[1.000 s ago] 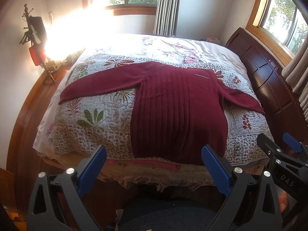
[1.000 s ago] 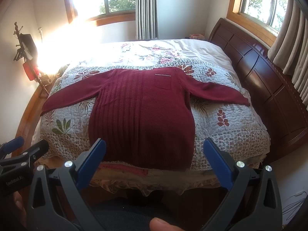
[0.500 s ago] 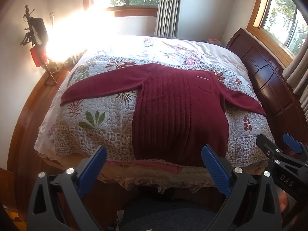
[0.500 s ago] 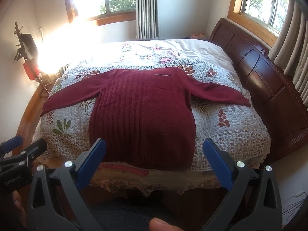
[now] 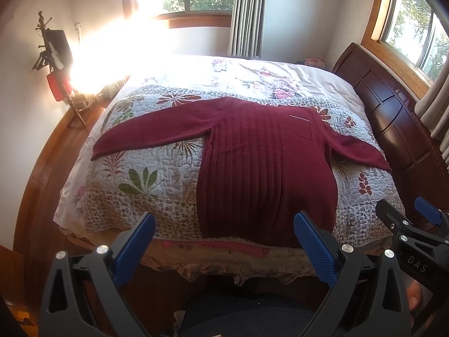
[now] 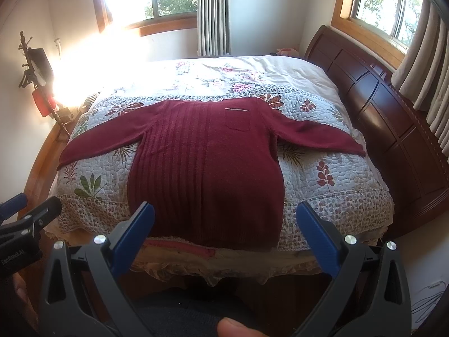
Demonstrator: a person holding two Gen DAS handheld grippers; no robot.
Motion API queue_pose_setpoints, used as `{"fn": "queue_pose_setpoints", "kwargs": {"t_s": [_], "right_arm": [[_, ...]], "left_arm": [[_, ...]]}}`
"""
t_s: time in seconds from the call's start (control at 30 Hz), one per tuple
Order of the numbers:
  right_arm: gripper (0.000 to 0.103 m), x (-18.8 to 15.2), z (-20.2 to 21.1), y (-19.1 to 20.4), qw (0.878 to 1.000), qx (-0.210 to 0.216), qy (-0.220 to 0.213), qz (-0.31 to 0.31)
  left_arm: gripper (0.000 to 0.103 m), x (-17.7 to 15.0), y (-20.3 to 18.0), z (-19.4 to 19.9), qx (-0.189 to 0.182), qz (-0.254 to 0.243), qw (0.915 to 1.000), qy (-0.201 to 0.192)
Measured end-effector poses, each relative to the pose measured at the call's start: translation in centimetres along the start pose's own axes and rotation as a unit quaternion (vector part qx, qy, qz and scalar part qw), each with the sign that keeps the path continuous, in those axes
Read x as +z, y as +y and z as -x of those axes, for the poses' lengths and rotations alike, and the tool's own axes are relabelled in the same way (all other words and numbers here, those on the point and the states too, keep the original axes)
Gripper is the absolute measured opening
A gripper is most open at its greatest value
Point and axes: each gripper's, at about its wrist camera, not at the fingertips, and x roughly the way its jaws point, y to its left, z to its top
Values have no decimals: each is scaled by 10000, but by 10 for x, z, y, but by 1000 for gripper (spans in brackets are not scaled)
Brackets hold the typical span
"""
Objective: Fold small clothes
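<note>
With both claws held back off the near edge, bed (image 6: 350,196) fills both views, floral quilt (image 6: 322,151) on top. Dark red sweater (image 6: 207,168) lies flat across quilt, sleeves spread out to both sides, hem at near edge, chest pocket (image 6: 237,119) up. Left claw (image 5: 224,245) wide open, empty. Right claw (image 6: 224,236) wide open, empty.

I am holding my left hand-held gripper (image 5: 224,241) spread wide and empty before the bed (image 5: 157,196). The maroon sweater (image 5: 263,174) is lying flat on the floral quilt (image 5: 146,168), sleeves reaching toward nine and three o'clock. My right hand-held gripper (image 5: 404,210) is showing at four o'clock.
</note>
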Motion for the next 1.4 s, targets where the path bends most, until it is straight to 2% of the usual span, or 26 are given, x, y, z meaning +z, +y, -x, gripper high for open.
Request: {"fn": "queue_pose_setpoints", "kwargs": {"t_s": [0.3,0.5,0.67,0.73,0.83,0.93,1.07,1.17,1.23,1.3,1.4], "right_arm": [[100,12,-7,2,10000,-79,33,-28],[100,25,-12,7,9999,-100,-88,-53],[100,38,-16,3,9983,173,-490,-250],[100,42,-20,2,9970,135,-736,-214],[100,51,-39,-6,9973,-54,-705,-213],[100,58,-66,-24,9978,-199,-366,-523],[100,58,-98,-59,9937,-495,128,-998],[100,53,-110,-101,9873,-606,43,-1467],[100,50,-120,-139,9796,-401,64,-1970],[100,46,-134,-186,9614,34,36,-2752],[100,33,-166,-257,9217,488,125,-3847]], "left_arm": [[99,13,6,-11,-227,25,9997,46],[99,28,18,-21,-234,157,9994,-185],[99,45,23,-34,-262,67,9988,-407],[99,51,24,-40,-324,50,9979,-559],[99,58,29,-64,-857,-18,9950,-513],[99,62,32,-102,-1606,-32,9870,90],[99,68,31,-131,-2092,-218,9770,337],[99,75,32,-147,-2344,-113,9712,407],[99,83,30,-158,-2464,-124,9678,496],[99,91,26,-165,-2562,-72,9648,593],[99,102,19,-175,-2682,109,9615,590]]}}
